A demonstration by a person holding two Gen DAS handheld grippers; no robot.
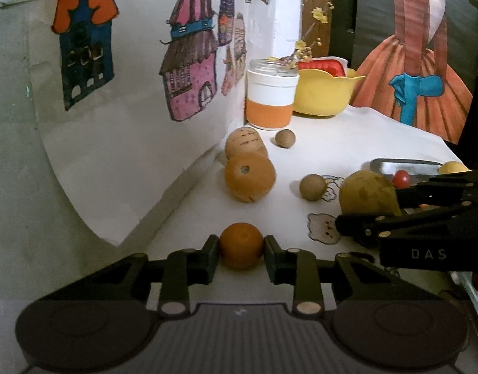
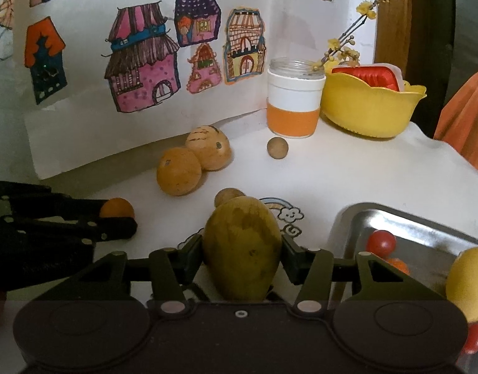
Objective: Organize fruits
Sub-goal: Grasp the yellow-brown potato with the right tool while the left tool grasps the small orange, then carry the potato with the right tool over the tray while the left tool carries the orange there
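Orange ball (image 1: 241,245) clamped in left gripper (image 1: 241,251) jaws, right gripper (image 2: 242,254) jaws holding mango (image 2: 242,249) — steel tray (image 2: 425,227) beside.

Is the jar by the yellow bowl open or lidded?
Open: the jar shows a bare clear rim with no lid, and a flower sprig crosses above it.

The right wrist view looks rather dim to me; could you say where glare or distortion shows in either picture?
Right wrist view: dim overall, glare on the metal tray, fisheye bending the wall drawings; the tongs and mango stay sharp. Left wrist view: equally dim, dark vignetted corners, the small orange clear.
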